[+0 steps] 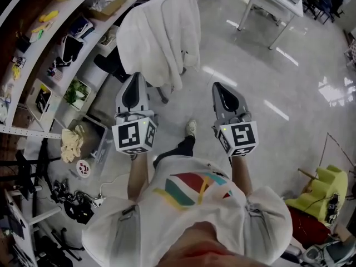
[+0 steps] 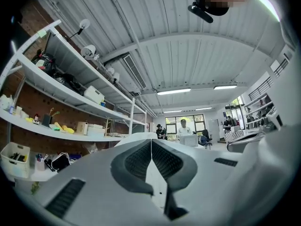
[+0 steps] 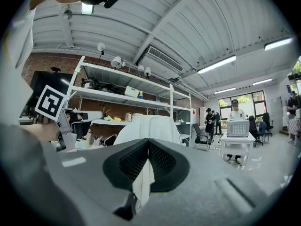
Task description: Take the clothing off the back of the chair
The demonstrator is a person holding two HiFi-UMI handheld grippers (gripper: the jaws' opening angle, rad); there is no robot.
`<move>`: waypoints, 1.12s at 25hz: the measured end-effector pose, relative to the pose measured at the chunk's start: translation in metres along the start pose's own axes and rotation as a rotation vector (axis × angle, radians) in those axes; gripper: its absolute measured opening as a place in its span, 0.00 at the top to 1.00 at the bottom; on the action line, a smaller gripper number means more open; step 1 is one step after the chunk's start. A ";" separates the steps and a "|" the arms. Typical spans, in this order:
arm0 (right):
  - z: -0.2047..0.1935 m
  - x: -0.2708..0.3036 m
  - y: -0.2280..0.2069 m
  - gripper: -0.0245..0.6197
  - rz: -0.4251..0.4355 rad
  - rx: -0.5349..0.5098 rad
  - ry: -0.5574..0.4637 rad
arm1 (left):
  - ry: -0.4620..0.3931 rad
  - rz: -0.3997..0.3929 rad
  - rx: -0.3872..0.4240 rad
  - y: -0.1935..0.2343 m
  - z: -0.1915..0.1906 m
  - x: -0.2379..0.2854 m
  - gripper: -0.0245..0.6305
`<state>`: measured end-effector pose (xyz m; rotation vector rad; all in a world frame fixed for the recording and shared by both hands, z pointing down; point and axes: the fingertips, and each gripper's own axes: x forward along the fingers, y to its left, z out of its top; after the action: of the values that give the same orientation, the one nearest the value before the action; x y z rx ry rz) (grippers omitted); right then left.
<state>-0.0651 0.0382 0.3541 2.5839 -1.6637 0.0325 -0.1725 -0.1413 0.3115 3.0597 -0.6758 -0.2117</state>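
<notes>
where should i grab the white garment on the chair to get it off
Probably pinch the white garment at its top fold, where it bends over the chair back, coming from above on the near side: it only drapes there, so should lift off.

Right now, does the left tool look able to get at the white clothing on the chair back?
Probably yes. The clothing hangs over the chair right ahead of the left tool, with nothing between them. Its jaws are shut and empty, so they must open first.

I hold the left gripper (image 1: 136, 78) and right gripper (image 1: 219, 87), jaws together, facing the white garment (image 1: 158, 35) draped over the chair (image 1: 111, 65).
</notes>
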 end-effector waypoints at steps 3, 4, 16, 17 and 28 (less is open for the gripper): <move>0.009 0.042 -0.027 0.96 0.026 -0.004 0.001 | 0.001 0.036 0.007 0.010 0.001 0.042 0.94; 0.012 0.056 -0.037 0.96 0.036 -0.006 0.000 | -0.001 0.047 0.012 0.013 0.003 0.057 0.94; 0.037 0.211 -0.109 0.96 0.184 -0.013 -0.021 | -0.016 0.176 0.045 0.042 0.010 0.182 0.94; 0.038 0.219 -0.109 0.96 0.201 -0.009 -0.020 | -0.013 0.192 0.048 0.044 0.011 0.185 0.94; 0.046 0.303 -0.125 0.96 0.485 -0.028 -0.051 | -0.050 0.461 0.089 0.061 0.017 0.206 0.94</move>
<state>0.1736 -0.1886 0.3190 2.1146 -2.2455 -0.0314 -0.0152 -0.2823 0.2691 2.8759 -1.3940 -0.2572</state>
